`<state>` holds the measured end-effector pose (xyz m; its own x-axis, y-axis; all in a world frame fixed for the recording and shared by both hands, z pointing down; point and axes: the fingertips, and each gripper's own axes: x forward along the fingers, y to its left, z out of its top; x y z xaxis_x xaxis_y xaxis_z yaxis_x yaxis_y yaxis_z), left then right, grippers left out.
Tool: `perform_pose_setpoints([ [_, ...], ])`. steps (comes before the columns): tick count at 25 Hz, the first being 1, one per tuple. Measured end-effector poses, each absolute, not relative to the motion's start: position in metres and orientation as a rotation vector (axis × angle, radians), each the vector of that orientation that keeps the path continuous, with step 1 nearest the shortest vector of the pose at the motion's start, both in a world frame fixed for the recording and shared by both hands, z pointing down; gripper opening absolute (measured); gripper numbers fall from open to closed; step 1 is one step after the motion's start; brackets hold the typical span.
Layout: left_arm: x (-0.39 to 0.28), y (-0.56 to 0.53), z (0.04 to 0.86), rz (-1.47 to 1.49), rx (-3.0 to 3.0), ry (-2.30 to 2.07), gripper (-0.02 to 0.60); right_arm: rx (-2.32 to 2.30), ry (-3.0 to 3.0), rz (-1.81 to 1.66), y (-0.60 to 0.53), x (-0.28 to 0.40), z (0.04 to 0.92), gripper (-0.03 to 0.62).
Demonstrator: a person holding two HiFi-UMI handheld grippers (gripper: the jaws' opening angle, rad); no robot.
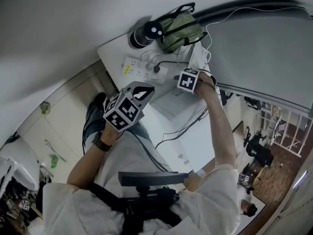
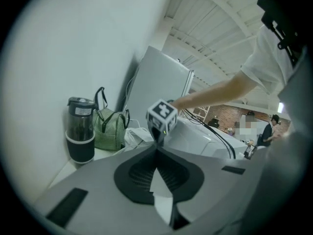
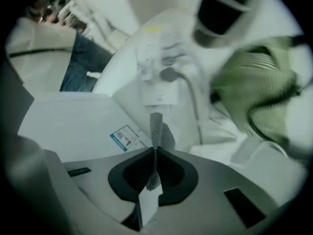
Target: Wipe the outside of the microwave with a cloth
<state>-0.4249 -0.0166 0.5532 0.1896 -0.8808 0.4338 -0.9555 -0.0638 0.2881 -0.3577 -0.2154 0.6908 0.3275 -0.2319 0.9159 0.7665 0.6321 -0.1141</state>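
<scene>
While both grippers hang over the white counter, each has its jaws pressed flat together with nothing I can make out between them. The right gripper [image 3: 155,126] is stretched out on a straight arm, its tip just above the back edge of the microwave [image 3: 73,126], a white box whose flat top fills the lower left of the right gripper view. The left gripper [image 2: 157,143] is held back, nearer the person's body and well apart from the microwave.

Just beyond the right gripper's tip lies a white power strip [image 3: 159,77] with a grey plug [image 3: 168,75] pushed into it and its cord running off to the right. Behind that stand a green striped bag [image 2: 108,126] with black handles and, beside it, a dark tumbler [image 2: 80,131] against the wall. A white crumpled heap [image 2: 137,137] sits next to the bag; whether it is a cloth I cannot tell. Black cables [image 1: 181,126] trail across the white top near the person.

On the microwave's top is a small sticker [image 3: 124,137] with a blue band and a square code, its print too small to read. The power strip bears a yellow mark, and the tumbler a pale label, both unreadable.
</scene>
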Motion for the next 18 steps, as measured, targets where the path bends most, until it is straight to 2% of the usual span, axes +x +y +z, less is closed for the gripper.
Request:
perform_pose_setpoints([
  [3,-0.397,-0.029,0.516,0.142,2.119,-1.676,0.023,-0.402,-1.302,-0.597,-0.242,-0.352,0.599,0.028],
  [6,-0.342,-0.049,0.474,0.076,2.281,-1.596,0.023,-0.333,-1.413,-0.552,-0.24,-0.295,0.522,0.029],
  [11,-0.22,-0.061,0.432,0.154,2.568,-1.225,0.026,-0.053,-1.527,-0.369,-0.225,-0.131,0.444,0.029],
  [15,-0.128,-0.068,0.409,0.003,2.601,-0.922,0.028,0.082,-1.558,-0.238,-0.219,-0.001,0.434,0.029],
  [18,-0.063,-0.082,0.399,-0.021,2.655,-0.854,0.028,0.147,-1.58,-0.158,-0.224,0.094,0.439,0.029],
])
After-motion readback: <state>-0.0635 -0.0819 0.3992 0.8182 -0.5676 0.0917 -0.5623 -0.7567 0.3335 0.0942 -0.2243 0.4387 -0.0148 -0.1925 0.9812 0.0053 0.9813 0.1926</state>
